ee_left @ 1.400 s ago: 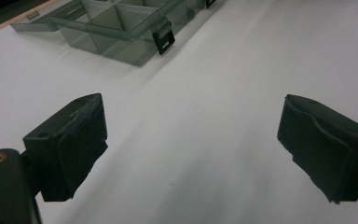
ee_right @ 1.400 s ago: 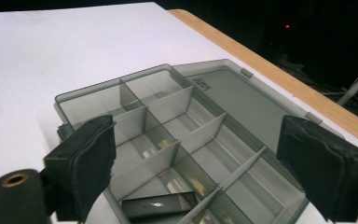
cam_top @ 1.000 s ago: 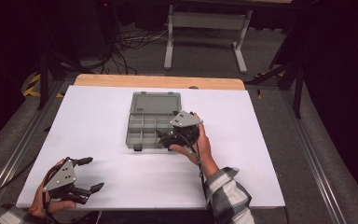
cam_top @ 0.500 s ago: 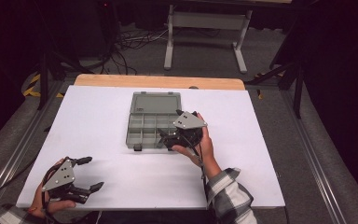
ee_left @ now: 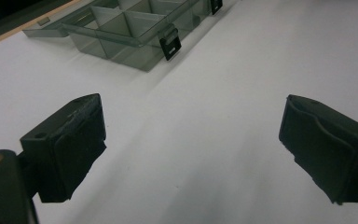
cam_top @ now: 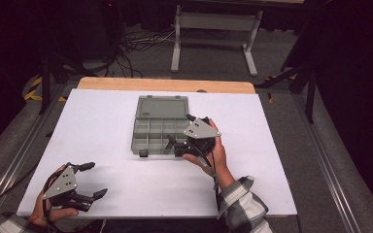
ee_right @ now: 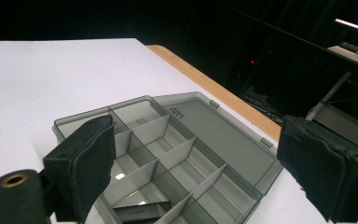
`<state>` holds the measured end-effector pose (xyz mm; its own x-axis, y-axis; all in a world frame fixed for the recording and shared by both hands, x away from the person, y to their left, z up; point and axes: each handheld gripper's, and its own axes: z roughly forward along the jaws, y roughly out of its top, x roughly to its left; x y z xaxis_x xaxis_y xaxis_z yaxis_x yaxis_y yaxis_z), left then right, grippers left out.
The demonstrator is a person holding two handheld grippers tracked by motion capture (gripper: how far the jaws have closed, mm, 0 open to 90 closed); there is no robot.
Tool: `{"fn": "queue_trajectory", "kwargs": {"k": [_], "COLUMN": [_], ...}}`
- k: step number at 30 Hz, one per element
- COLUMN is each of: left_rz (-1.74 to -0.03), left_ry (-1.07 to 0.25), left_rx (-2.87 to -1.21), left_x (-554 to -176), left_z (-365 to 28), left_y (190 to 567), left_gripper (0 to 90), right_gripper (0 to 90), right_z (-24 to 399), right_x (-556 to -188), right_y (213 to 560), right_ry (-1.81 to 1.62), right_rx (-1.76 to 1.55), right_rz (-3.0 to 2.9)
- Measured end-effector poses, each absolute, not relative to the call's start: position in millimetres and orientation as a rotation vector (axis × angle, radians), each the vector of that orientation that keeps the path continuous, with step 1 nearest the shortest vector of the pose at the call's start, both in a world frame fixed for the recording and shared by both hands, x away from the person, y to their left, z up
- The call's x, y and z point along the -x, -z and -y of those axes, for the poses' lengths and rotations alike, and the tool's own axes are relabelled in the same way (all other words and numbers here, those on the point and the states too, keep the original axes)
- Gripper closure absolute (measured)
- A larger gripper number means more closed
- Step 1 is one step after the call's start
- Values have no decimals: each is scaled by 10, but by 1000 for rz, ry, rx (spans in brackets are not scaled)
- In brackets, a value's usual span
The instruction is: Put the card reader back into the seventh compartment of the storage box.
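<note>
Organizer box (cam_top: pixel 160 125) open, right hand-held gripper (cam_top: pixel 177 145) gaping over its near-right compartments

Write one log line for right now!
right tongs: open, over open grey plastic compartment box | left tongs: open, apart | white table

A white table (cam_top: pixel 126 116) with a wooden far edge (cam_top: pixel 165 85) stands on grey floor (cam_top: pixel 330 160). Beyond it, a pale metal stand (cam_top: pixel 213 22) and tangled cables (cam_top: pixel 136 46) sit in dark surroundings.

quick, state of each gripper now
left gripper: open, empty, low over the table.
right gripper: open, empty, at the open box.
</note>
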<state>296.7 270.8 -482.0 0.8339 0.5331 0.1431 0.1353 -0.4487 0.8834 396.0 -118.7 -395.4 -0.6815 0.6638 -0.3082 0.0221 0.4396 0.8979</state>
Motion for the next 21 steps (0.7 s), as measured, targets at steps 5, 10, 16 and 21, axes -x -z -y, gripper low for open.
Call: {"fn": "queue_trajectory", "kwargs": {"k": [5, 10, 16, 21], "left_rz": [-491, -492, -494, -492], "left_ry": [-501, -501, -501, -501], "left_rx": [-2012, -2009, -2008, -2011], "left_x": [-2965, -2958, -2960, -2954], "left_z": [-2710, -2717, -2714, -2711], "left_y": [4818, 4815, 4816, 4814], "left_gripper": [80, 79, 79, 79], "right_gripper": [135, 134, 134, 134], "right_z": [1225, 1281, 1339, 1387], "right_x": [-3907, -3860, -3789, -3747], "right_y": [3934, 3914, 3903, 3905], "right_ry": [-1258, -1260, -1252, -1259], "right_rx": [-564, -571, -564, -572], "right_rz": [-2014, -2004, -1998, -2006]}}
